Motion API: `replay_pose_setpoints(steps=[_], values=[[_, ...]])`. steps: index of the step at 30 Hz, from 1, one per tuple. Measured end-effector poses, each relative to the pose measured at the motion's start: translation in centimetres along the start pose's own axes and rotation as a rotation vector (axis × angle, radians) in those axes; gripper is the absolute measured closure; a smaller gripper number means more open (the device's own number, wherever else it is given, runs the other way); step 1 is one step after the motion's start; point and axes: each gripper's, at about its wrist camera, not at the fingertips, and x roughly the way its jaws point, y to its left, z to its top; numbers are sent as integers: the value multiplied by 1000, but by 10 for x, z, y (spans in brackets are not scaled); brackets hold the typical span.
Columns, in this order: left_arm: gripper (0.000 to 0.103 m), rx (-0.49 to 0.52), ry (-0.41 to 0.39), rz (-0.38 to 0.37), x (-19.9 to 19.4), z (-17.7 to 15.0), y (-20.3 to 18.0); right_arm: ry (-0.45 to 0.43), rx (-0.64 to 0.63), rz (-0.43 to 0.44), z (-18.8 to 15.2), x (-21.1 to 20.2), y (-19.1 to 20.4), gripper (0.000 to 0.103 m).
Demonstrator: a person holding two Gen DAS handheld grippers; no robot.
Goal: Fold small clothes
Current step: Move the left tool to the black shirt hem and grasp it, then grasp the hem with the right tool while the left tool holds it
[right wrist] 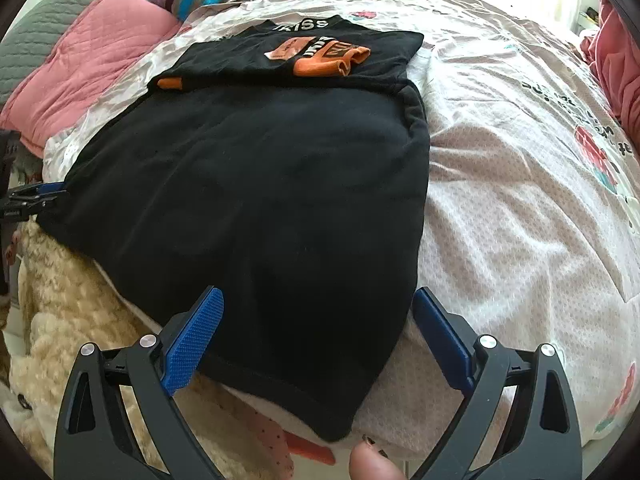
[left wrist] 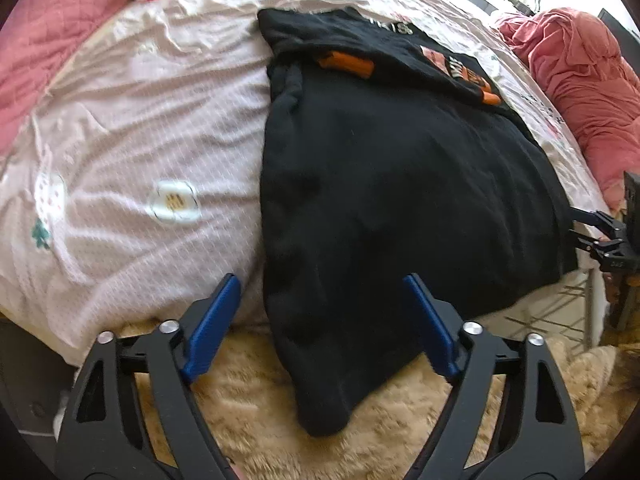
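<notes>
Although the bed (right wrist: 520, 184) fills both views under a pale printed cover, the matter at issue is the black garment (right wrist: 256, 184) spread across it. Its long axis is seen to run from the near edge of the bed, where the hem hangs over a shaggy beige rug (left wrist: 248, 392), away toward the far end, where the orange-trimmed sleeves (right wrist: 332, 65) are already laid inward over the chest.

The near hem is shared between the two tools, one at each lower corner. The left gripper (left wrist: 322, 320) is held over the drooping left corner; its jaws are seen apart, with the black cloth lying between and ahead of them, and no pad is observed pressing on it. The right gripper (right wrist: 318, 334) is held over the opposite corner, its jaws likewise apart and straddling the hem, the right pad just beside the garment's side edge.

Neither corner is judged to be gripped. Both tools are judged about equally near the hem, so a lengthwise fold away from the near edge appears to be called for.
</notes>
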Motion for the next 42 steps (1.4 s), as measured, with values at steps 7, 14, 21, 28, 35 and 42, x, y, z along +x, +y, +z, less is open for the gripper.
replay_pose_setpoints(steps=[7, 14, 21, 28, 35, 42], values=[[45, 46, 52, -18, 4, -15, -13, 34, 33, 46, -11, -2, -13, 9], [45, 28, 49, -15, 16, -6, -13, 44, -36, 23, -19, -3, -12, 31], [94, -30, -1, -64, 12, -4, 0, 33, -158, -14, -28, -6, 3, 88], [101, 0, -49, -83, -1, 1, -11, -18, -79, 92, -15, -14, -4, 95], [101, -72, -151, -193, -37, 25, 2, -152, -55, 187, 14, -38, -8, 96], [101, -102, -260, -226, -59, 56, 1, -316, -62, 202, 54, -56, -9, 96]])
